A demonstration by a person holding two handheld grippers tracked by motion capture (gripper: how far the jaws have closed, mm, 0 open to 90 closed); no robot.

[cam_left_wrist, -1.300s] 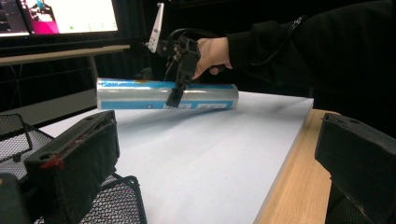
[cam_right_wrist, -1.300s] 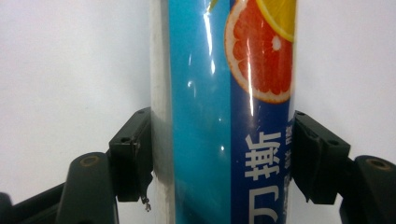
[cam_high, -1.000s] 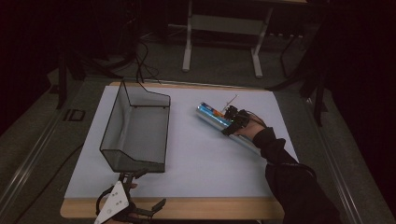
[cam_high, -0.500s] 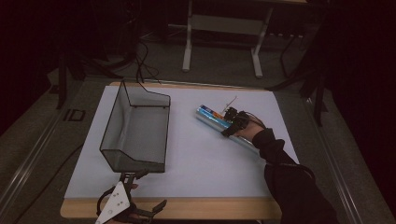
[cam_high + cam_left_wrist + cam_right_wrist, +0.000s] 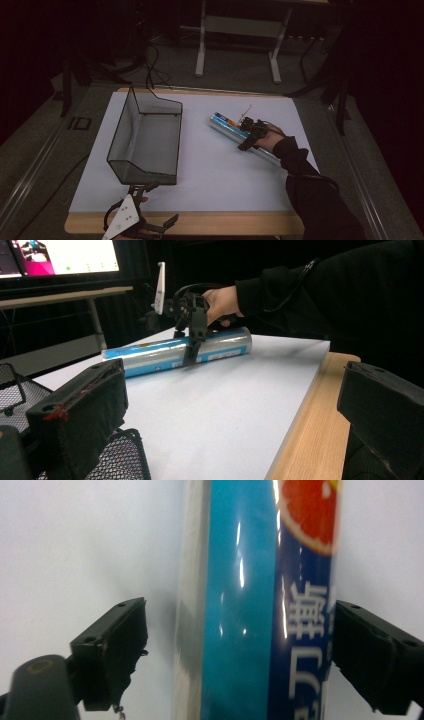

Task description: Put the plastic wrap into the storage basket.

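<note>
Roll flat, seemingly diagonal, far-left to near-right

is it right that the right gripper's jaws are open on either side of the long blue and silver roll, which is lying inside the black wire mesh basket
Not quite. The long blue and silver roll lies on the white table top, apart from the black wire mesh basket, as the high view shows. The right gripper does have its jaws open on either side of it.

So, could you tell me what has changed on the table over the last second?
Very little. The right gripper has stayed over the blue tube, shifting only slightly; its jaws straddle the tube, open, one side with a clear gap. The tube lies where it was. The left gripper still waits, open, at the near edge by the wire basket, which has not moved.
</note>
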